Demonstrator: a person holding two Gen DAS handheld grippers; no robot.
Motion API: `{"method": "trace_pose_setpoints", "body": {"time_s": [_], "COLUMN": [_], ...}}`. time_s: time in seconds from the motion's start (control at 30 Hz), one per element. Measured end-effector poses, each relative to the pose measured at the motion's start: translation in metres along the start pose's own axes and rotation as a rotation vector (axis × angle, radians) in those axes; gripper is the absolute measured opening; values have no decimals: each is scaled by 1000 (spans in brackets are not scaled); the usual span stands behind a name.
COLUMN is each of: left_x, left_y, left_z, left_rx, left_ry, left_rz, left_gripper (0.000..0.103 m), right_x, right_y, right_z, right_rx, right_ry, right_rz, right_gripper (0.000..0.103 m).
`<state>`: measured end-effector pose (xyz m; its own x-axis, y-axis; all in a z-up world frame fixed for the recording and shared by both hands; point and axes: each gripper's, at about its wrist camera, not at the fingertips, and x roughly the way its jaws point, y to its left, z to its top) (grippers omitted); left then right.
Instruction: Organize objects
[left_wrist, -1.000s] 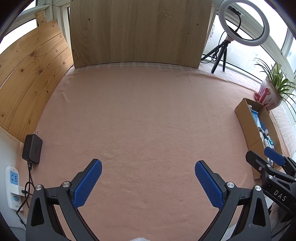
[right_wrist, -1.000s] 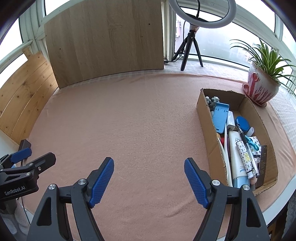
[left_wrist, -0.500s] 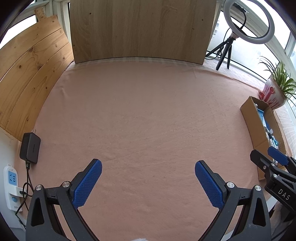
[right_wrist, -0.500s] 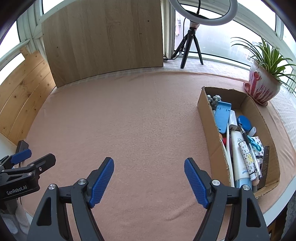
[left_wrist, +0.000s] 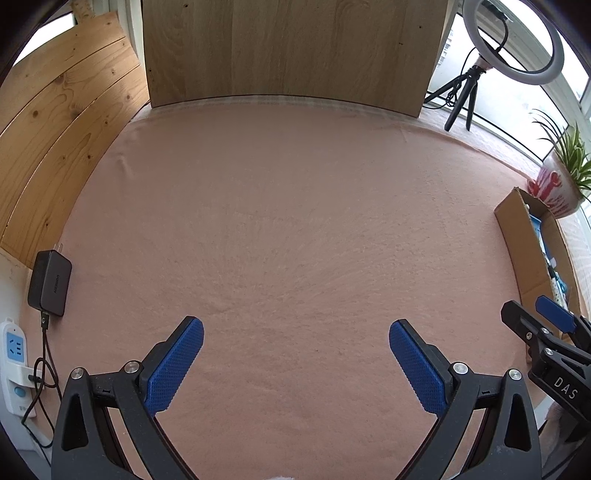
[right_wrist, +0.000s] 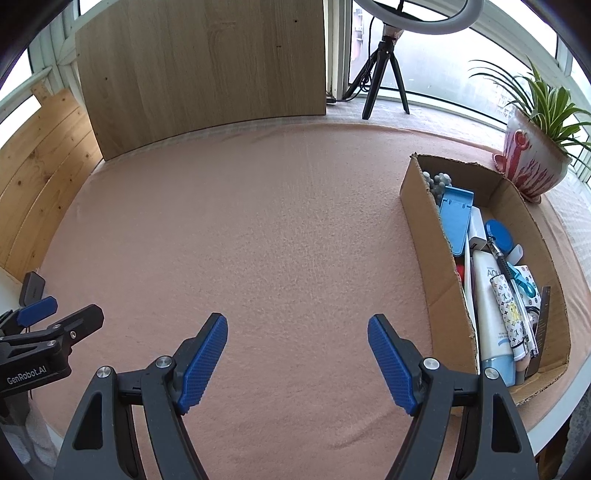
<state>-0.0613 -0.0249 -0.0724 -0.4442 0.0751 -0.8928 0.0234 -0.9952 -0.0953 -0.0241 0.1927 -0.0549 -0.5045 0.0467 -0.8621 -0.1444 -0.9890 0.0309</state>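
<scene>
A cardboard box (right_wrist: 424, 258) stands at the table's right side, holding several items: a blue phone stand (right_wrist: 458, 218), a white lotion tube (right_wrist: 491, 310), a patterned tube (right_wrist: 511, 314), a pen (right_wrist: 508, 273) and a blue round lid (right_wrist: 498, 236). The box also shows in the left wrist view (left_wrist: 524, 251). My left gripper (left_wrist: 295, 354) is open and empty above the pink cloth. My right gripper (right_wrist: 297, 350) is open and empty, just left of the box. Each gripper shows at the edge of the other's view.
A pink cloth (left_wrist: 288, 221) covers the table. A wooden board (left_wrist: 288, 51) stands at the back, wooden planks (left_wrist: 62, 140) at the left. A black charger (left_wrist: 50, 282) and power strip (left_wrist: 14, 365) sit at the left edge. A ring light (right_wrist: 384, 62) and potted plant (right_wrist: 532, 158) stand behind the box.
Both grippers have drawn back and risen slightly, so the scene has shifted up in the views. Both stay open and empty.
</scene>
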Motion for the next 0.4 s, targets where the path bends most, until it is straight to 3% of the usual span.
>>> {"method": "trace_pose_setpoints", "body": {"time_s": [0.4], "left_x": [20], "left_y": [2], "left_z": [3], "left_rx": [-2], "left_ry": [7], "left_rz": [25], "left_gripper": [102], "right_x": [14], "right_y": [4], "right_z": [6], "right_rx": [-7], "right_ry": [13], "right_rz": [9], "right_gripper": [75]}}
